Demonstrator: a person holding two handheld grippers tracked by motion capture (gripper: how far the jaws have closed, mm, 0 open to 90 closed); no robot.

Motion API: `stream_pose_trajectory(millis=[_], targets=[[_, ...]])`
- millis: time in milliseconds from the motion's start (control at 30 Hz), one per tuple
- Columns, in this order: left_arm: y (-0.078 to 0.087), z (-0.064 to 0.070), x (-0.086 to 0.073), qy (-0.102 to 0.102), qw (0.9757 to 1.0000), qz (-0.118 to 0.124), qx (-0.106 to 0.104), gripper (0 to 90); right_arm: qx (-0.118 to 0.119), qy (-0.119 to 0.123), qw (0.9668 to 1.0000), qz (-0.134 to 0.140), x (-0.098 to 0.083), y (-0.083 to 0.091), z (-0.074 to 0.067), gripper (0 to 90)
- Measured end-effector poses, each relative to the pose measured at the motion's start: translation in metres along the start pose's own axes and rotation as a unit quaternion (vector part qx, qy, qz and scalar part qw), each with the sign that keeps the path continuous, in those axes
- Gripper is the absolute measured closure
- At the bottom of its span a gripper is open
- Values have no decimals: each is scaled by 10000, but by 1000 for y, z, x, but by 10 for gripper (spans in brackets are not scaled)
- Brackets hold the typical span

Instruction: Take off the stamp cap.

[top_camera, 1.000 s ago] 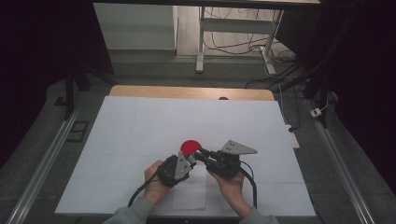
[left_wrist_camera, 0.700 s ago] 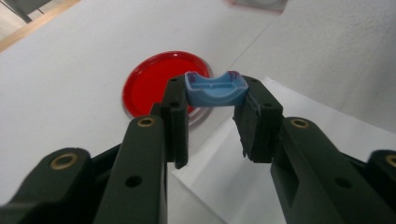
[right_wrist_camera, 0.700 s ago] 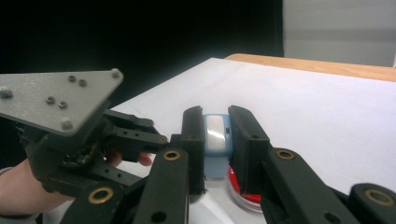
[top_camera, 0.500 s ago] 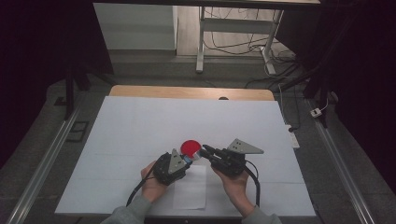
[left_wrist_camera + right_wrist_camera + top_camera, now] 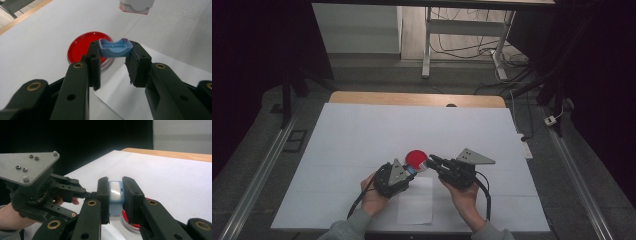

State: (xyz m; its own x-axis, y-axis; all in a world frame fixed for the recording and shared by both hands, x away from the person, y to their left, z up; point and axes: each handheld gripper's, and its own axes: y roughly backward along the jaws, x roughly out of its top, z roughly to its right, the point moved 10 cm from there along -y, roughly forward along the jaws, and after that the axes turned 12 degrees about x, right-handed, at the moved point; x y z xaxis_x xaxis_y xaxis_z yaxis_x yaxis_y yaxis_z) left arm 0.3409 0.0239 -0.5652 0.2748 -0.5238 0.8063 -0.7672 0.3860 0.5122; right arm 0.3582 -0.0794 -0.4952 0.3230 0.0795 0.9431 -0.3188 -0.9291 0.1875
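A round red dish [image 5: 416,158] [image 5: 81,48] lies on the white table cover, just beyond both grippers. My left gripper [image 5: 411,170] [image 5: 115,53] is shut on a small curved blue cap [image 5: 115,48], held above the near edge of the dish. My right gripper [image 5: 430,161] [image 5: 115,195] is shut on a blue stamp body with a white window [image 5: 116,191]. The stamp's white, red-edged end [image 5: 136,5] hangs at the top of the left gripper view. The two gripper tips almost meet over the dish. In the right gripper view the left gripper's grey plate [image 5: 27,167] is at the left.
A white sheet of paper [image 5: 416,202] [image 5: 160,85] lies on the cover under and in front of the hands. The table's wooden far edge [image 5: 412,98] borders the cover. Metal rails run along both sides, and cables lie on the floor beyond.
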Motion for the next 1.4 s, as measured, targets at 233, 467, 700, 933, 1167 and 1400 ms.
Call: stream_pose_trajectory(millis=[233, 467, 700, 933, 1167, 1400], targets=[[7, -8, -2, 117, 9999, 14, -49, 657, -20, -10, 10000, 17, 1, 2, 2, 757], [15, -16, -5, 224, 9996, 7, -146, 657, -47, -8, 10000, -4, 0, 3, 5, 757], [29, -31, -11, 396, 9991, 47, -162, 656, -76, 21, 10000, -26, 0, 4, 7, 756], [40, -47, -20, 516, 9986, 52, -120, 656, -107, 55, 9999, -43, 0, 5, 9, 756], [49, -56, -30, 566, 9984, 7, -84, 656, -116, 79, 9999, -73, -1, 6, 10, 756], [56, -63, -40, 689, 9976, -50, -52, 656, -136, 103, 9998, -74, 0, 7, 11, 756]])
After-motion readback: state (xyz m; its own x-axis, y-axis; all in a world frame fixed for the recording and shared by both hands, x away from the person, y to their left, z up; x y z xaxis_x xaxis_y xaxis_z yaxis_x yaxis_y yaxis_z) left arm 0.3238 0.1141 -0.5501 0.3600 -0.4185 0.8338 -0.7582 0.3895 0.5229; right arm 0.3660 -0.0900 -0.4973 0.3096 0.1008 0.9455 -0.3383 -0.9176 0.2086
